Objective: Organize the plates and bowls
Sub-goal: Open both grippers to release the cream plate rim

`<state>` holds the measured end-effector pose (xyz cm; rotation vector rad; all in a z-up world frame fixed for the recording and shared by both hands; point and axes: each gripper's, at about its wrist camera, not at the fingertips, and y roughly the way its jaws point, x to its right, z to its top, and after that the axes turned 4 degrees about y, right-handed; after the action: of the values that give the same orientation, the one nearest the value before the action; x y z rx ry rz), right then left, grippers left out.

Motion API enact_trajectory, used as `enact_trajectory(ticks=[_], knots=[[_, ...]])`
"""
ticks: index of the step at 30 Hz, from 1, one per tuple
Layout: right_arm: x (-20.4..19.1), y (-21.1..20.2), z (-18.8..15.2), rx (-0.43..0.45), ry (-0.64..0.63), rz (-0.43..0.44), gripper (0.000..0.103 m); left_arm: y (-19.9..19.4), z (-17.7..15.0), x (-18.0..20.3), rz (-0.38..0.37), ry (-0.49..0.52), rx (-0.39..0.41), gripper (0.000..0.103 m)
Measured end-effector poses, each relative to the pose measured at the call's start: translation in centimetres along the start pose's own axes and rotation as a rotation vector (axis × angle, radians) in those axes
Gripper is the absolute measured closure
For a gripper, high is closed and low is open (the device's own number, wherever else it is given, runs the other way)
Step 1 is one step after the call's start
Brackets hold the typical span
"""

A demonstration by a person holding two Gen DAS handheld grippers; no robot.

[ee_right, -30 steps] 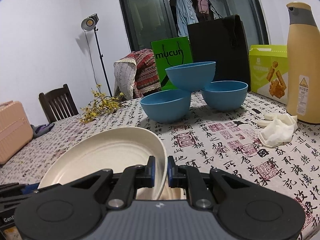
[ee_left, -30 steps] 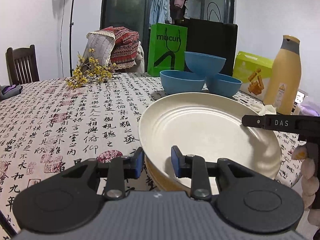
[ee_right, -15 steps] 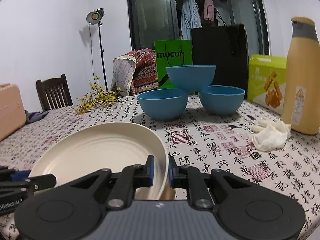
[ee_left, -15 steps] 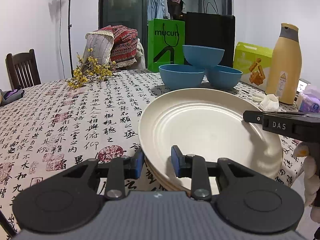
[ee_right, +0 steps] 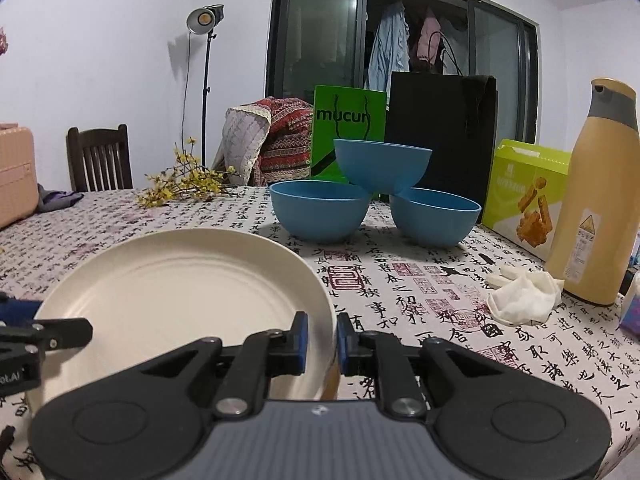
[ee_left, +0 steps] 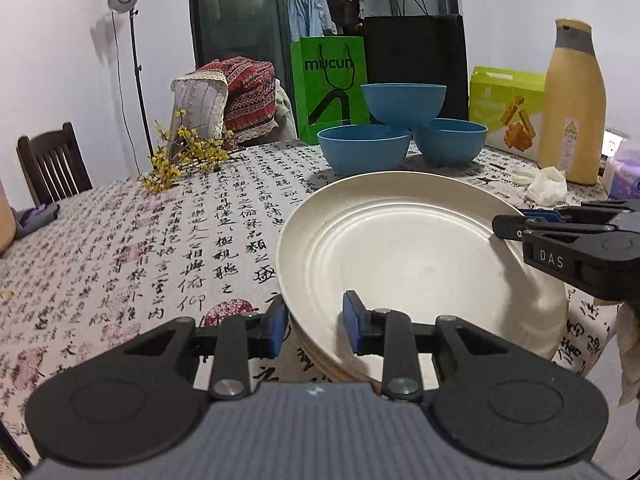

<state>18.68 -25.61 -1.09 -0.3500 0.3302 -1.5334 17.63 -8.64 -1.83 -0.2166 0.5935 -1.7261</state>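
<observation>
A stack of cream plates (ee_left: 420, 264) (ee_right: 180, 292) lies level near the table's front edge. My left gripper (ee_left: 314, 320) straddles its near-left rim, one blue pad under the stack and one inside the top plate, shut on it. My right gripper (ee_right: 320, 338) is shut on the right rim of the stack; it shows in the left wrist view as a black clamp (ee_left: 508, 226). The left gripper (ee_right: 52, 320) appears at the left edge of the right wrist view. Behind the plates, two blue bowls (ee_left: 364, 146) (ee_left: 450, 140) sit side by side with a third (ee_left: 403, 102) resting on their rims.
A tall yellow bottle (ee_left: 574, 108), a green snack box (ee_left: 508, 108) and a crumpled white cloth (ee_left: 546, 186) stand at the right. Green (ee_left: 332, 84) and black (ee_left: 416, 60) bags are behind the bowls. Yellow flowers (ee_left: 184, 156) lie at the back left.
The plate stack, tilted up on its left side a second ago, has rolled level. Both grippers kept their hold on the rims and stayed in place.
</observation>
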Motion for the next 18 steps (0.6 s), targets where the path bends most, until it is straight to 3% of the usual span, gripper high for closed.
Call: enact_trajectory(ticks=[10,18], knots=[[0.2,0.1,0.2,-0.013,0.021,0.005,0.088,0.7,0.7,0.1,0.001,0.017,-0.055,0.072],[0.5,0.4,0.4,-0.017,0.042,0.018,0.088,1.3,0.8,-0.4,-0.028,-0.006,-0.095,0.065]])
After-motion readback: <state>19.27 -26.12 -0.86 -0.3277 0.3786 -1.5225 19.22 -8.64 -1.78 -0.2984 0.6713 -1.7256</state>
